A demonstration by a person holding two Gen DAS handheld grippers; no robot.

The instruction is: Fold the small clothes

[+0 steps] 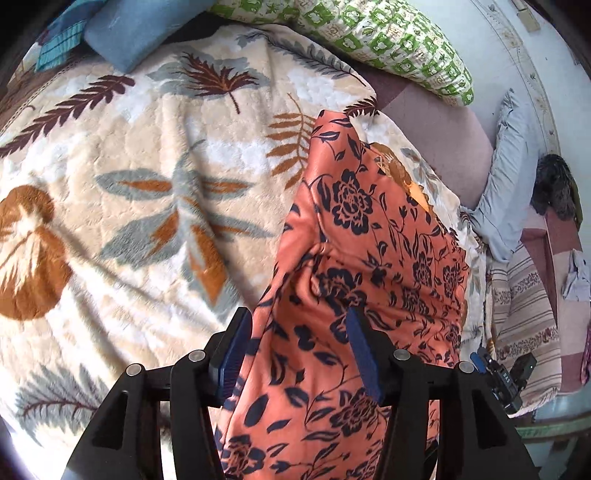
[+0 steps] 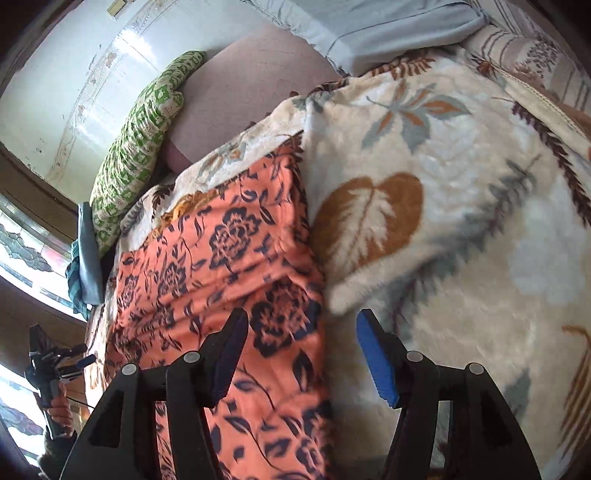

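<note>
An orange garment with dark blue flowers [image 1: 351, 258] lies on a cream blanket with leaf prints [image 1: 129, 184]. In the left wrist view my left gripper [image 1: 299, 347] is open, and the near part of the cloth lies between its blue-padded fingers [image 1: 364, 354]. In the right wrist view the same garment [image 2: 229, 266] lies in a long strip. My right gripper [image 2: 301, 354] is open over its right edge, left finger above the cloth, right finger [image 2: 376, 362] above the blanket [image 2: 461, 221]. Neither gripper holds the cloth.
A green-and-white pillow [image 1: 388, 40] and a blue cushion [image 1: 133, 29] lie at the far side of the bed. A grey pillow [image 1: 506, 177] and a striped cloth [image 1: 524, 317] lie to the right. The other gripper [image 2: 55, 365] shows at left.
</note>
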